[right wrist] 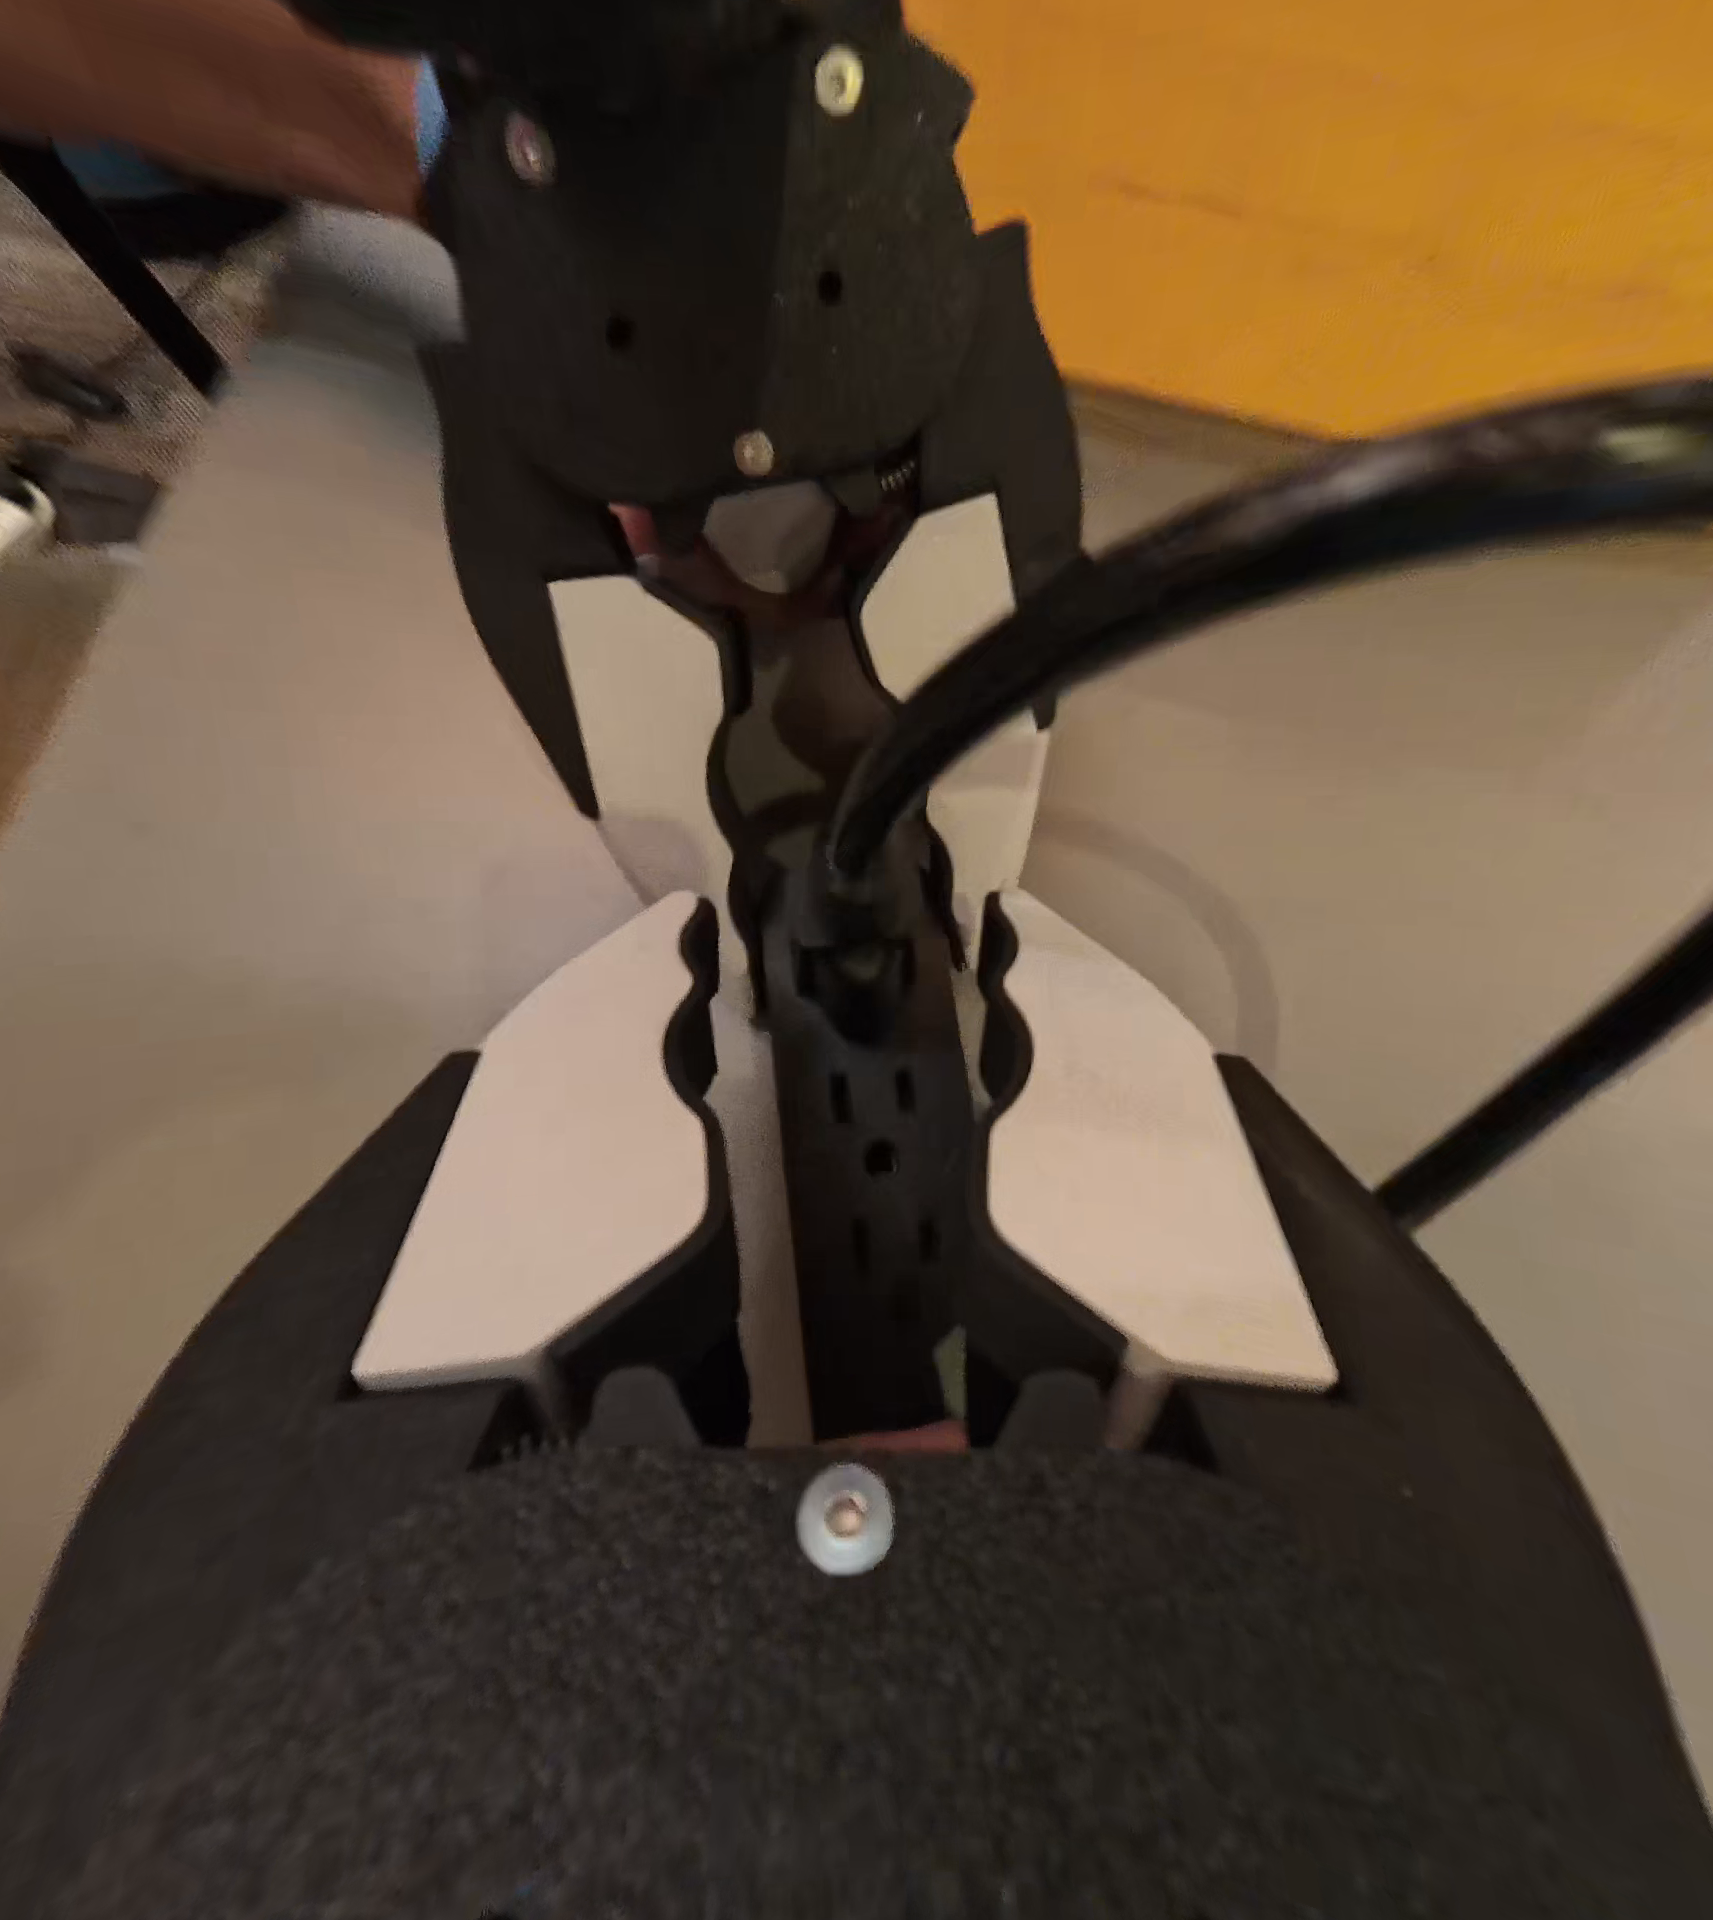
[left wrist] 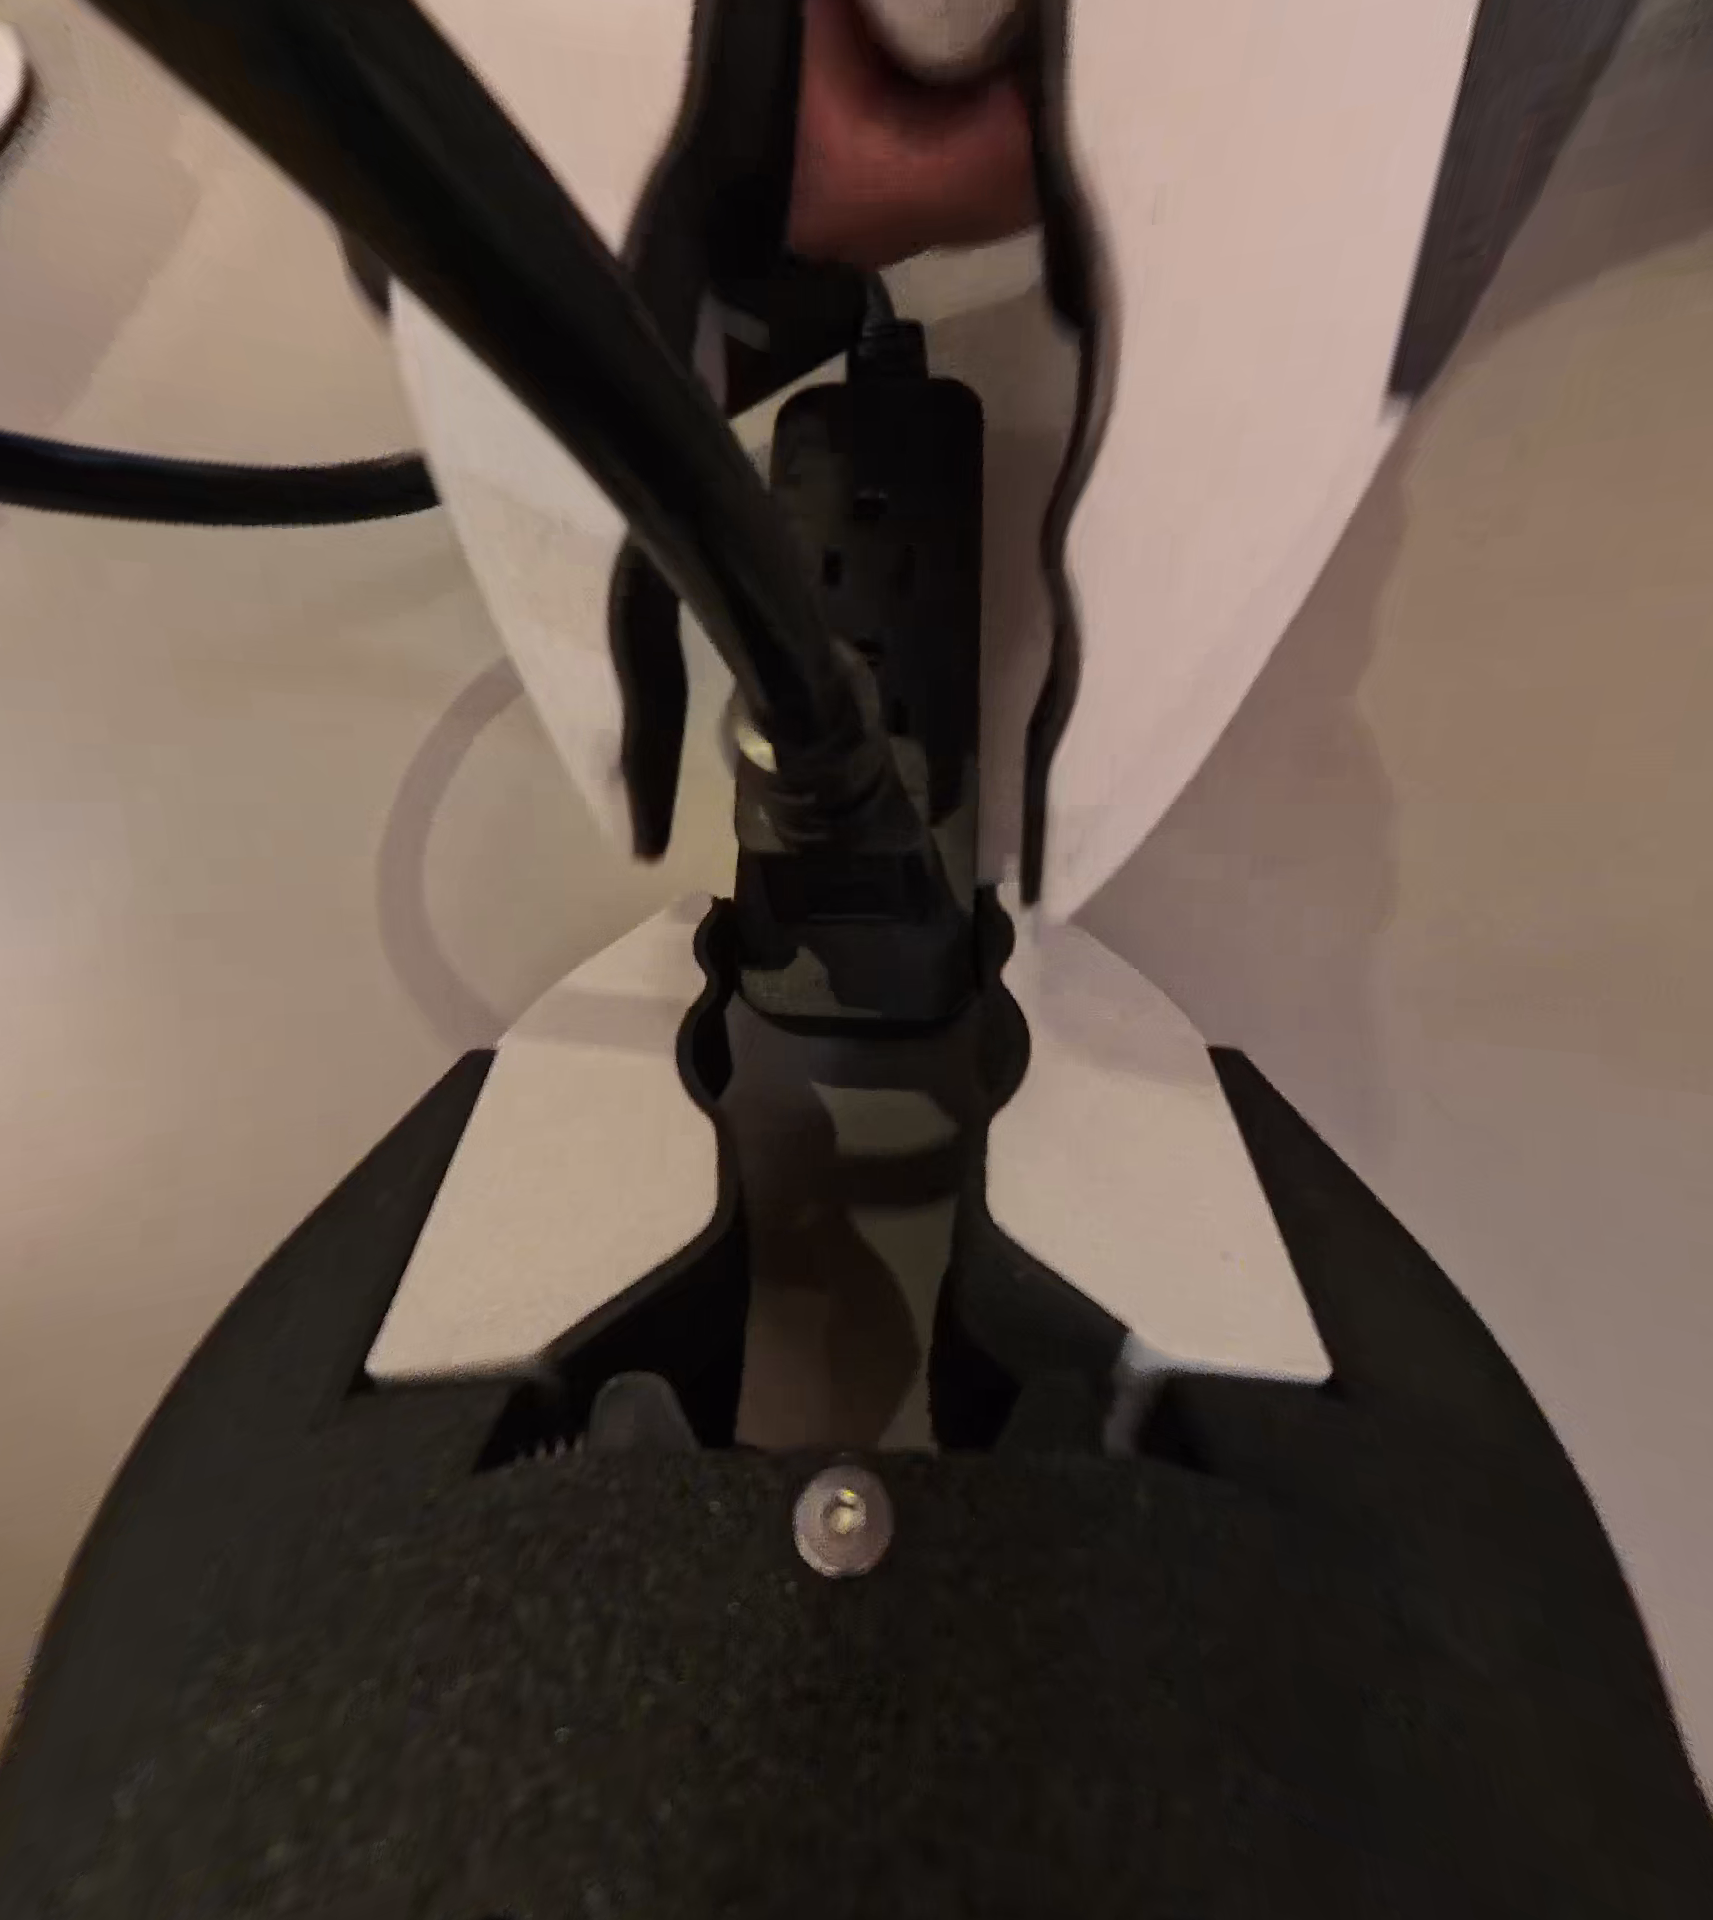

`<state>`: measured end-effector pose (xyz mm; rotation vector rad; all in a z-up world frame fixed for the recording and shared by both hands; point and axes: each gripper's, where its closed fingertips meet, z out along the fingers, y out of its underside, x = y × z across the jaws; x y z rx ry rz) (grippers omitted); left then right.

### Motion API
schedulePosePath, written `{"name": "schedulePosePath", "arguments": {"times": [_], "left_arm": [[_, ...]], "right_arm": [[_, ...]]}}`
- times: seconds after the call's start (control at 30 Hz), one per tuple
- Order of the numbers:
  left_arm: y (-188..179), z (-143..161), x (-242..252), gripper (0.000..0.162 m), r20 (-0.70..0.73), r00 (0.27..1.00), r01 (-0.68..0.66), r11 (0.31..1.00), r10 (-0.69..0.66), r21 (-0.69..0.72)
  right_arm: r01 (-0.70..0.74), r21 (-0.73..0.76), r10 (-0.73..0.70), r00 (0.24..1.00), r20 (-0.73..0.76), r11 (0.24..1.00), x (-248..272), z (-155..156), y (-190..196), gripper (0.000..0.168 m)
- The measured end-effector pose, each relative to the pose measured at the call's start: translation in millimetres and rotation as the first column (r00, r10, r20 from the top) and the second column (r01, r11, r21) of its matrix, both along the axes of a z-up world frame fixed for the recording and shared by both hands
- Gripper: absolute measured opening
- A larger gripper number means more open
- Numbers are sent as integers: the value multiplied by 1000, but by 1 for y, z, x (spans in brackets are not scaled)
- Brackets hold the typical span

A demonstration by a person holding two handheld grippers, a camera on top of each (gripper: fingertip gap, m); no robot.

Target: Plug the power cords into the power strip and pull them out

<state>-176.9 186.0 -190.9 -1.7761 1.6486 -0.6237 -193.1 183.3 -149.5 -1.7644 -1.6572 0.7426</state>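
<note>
A black power strip [left wrist: 893,540] lies on a pale table, running away from my left gripper [left wrist: 854,935]. That gripper is shut on the strip's near end. A black plug [left wrist: 821,821] with a thick black cord [left wrist: 519,239] sits in an outlet close to that end. My right gripper [right wrist: 847,935] comes from the opposite side, open. Its fingers straddle the strip [right wrist: 873,1226] on either side of the plug [right wrist: 852,966], with a gap to each. The cord [right wrist: 1247,540] arcs off to the right. The picture is blurred by motion.
The table [left wrist: 156,1039] is pale, with a faint ring mark [left wrist: 405,852]. A thinner black cord [right wrist: 1610,1039] crosses the table at the right. Beyond the table edge there is an orange surface [right wrist: 1351,208]. A person's arm [right wrist: 156,94] holds the left gripper. One gripper's finger ends stand about 4 cm off the other's.
</note>
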Motion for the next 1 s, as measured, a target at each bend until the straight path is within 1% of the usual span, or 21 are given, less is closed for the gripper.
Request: {"name": "schedulePosePath", "arguments": {"times": [0.03, 0.07, 0.1, 0.13, 0.2, 0.27, 0.33, 0.47, 0.53, 0.6, 0.67, 0.77, 0.83, 0.9, 1.0], "left_arm": [[4, 0, 11, 44, -2, 1000, 23, 1000, -23, 3], [7, 0, 21, 44, 3, 999, 48, 999, -48, 5], [11, 1, 29, 44, 5, 998, 67, 998, -67, 12], [16, 1, 37, 44, 5, 997, 80, 997, -80, 17], [21, 0, 49, 44, 2, 994, 107, 994, -107, 8], [25, 0, 56, 44, 0, 990, 142, 990, -142, -5], [28, 0, 58, 44, 4, 986, 164, 986, -164, 0], [26, 1, 57, 44, 9, 984, 179, 984, -179, 26], [26, 3, 55, 44, 21, 983, 182, 982, -183, 40], [24, 9, 56, 45, 66, 980, 187, 982, -189, 33], [24, 11, 56, 45, 79, 979, 186, 982, -188, 32], [26, 4, 55, 44, 29, 985, 171, 985, -172, 38], [27, 1, 54, 44, 6, 988, 153, 988, -153, 12], [27, 1, 54, 44, 6, 988, 152, 988, -152, 9], [26, 4, 55, 45, 33, 986, 161, 986, -163, 42]], "right_arm": [[12, 18, -13, 999, 45, 1000, 6, -6, 5, 47], [9, 20, -10, 998, 59, 1000, 11, -7, 7, 41], [21, 11, -21, 999, 28, 1000, 16, -1, 11, 30], [40, 22, -40, 999, 24, 999, 26, -1, 18, 26], [68, 0, -68, 998, -13, 998, 39, -1, 26, 26], [96, -27, -98, 991, -88, 995, 45, -2, 30, 26], [115, -18, -116, 992, -41, 993, 53, -15, 33, 26], [126, 33, -123, 990, -74, 991, 55, -12, 33, 25], [112, 14, -110, 990, -87, 994, 53, -11, 31, 25], [106, -7, -105, 984, -144, 994, 54, -5, 31, 25], [105, -20, -107, 979, -173, 994, 55, -2, 31, 24], [114, -11, -114, 985, -130, 993, 53, -7, 32, 24], [127, 2, -126, 988, -85, 992, 51, -12, 34, 25], [123, -16, -124, 988, -87, 992, 51, -12, 34, 25], [103, -31, -106, 987, -123, 994, 53, -8, 32, 24]]}}
